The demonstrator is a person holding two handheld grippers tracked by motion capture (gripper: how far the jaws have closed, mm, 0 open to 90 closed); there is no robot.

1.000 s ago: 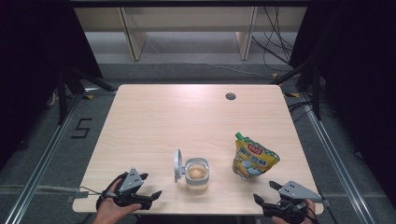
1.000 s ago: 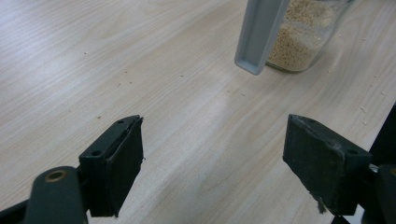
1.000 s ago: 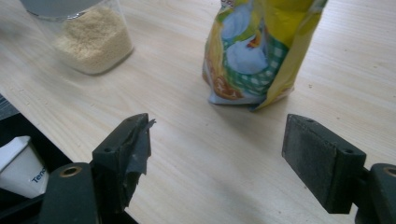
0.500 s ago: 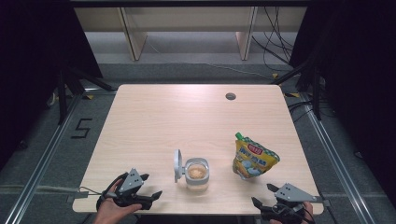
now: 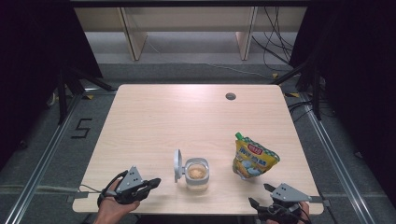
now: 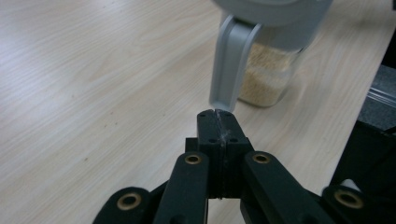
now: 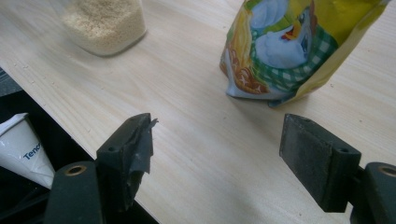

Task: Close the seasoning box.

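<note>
While the left hand-held gripper (image 6: pixel 217 116) has just snapped its jaws together with nothing between them, its tips sit right at the bottom edge of the jar's flipped-open grey lid (image 6: pixel 231 65), almost touching it. The jar (image 5: pixel 197 173) itself stands near the front edge of the bench (image 5: pixel 187 116), holding some pale grainy stuff, with the lid standing up on its left side. Over on the right, the right hand-held gripper (image 7: pixel 217 140) has its jaws spread wide and empty, aimed at the yellow pouch (image 7: pixel 289 46) standing just beyond. My worry: nudge that lid with closed tips and the light jar could slide or tip, spilling grains. Same with the pouch; a clumsy off-centre grab could topple it.
</note>
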